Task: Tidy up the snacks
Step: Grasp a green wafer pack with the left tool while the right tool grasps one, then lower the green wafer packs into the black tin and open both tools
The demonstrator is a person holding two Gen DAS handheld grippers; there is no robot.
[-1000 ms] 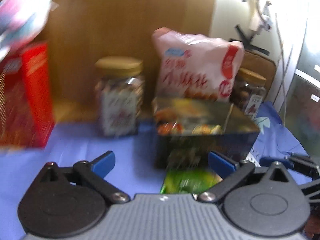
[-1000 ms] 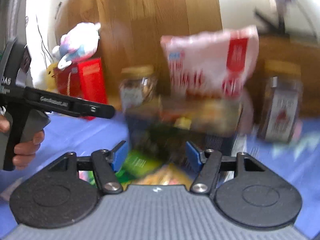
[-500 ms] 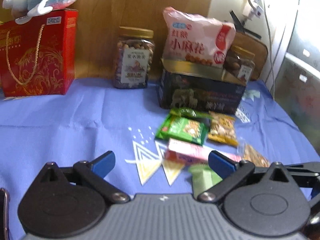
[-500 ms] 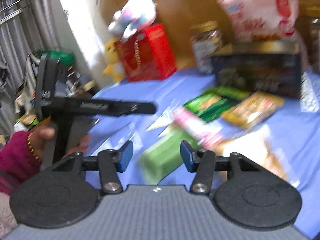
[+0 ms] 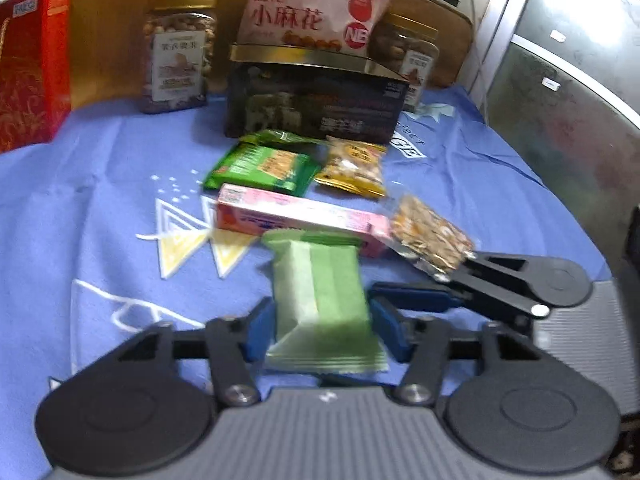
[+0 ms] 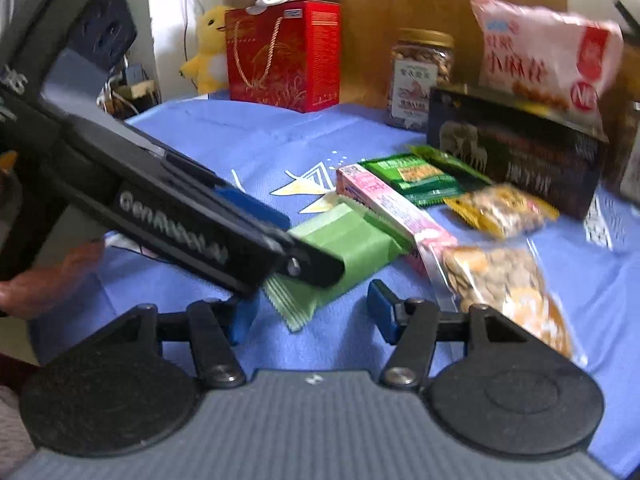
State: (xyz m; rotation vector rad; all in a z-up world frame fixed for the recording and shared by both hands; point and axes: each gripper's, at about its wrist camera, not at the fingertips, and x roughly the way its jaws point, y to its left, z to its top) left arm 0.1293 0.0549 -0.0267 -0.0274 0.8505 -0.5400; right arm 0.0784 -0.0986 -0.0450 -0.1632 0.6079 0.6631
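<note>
A light green packet (image 5: 320, 280) lies on the blue cloth (image 5: 100, 184), nearest of several loose snacks. My left gripper (image 5: 322, 320) straddles it; its jaws are closing and both blue pads touch the packet's sides. In the right wrist view the left gripper (image 6: 312, 268) reaches in from the left over that packet (image 6: 352, 240). My right gripper (image 6: 310, 312) hovers just behind, its jaws opening, and its pads press on nothing. It also shows from the side in the left wrist view (image 5: 400, 292). Beyond lie a pink box (image 5: 300, 216), green bags (image 5: 264, 168), a yellow bag (image 5: 356, 164) and a clear nut bag (image 5: 428, 236).
A dark tin box (image 5: 316, 100) stands at the back with a big pink bag (image 5: 312, 8) on it. Nut jars (image 5: 178, 52) flank it, and a red gift box (image 5: 28, 64) stands far left. A person's hand (image 6: 40, 280) holds the left gripper.
Both grippers came down and back from the tin box toward the loose snacks. The left gripper's jaws narrowed from wide open onto the green packet. The right gripper now sits beside the nut bag.
</note>
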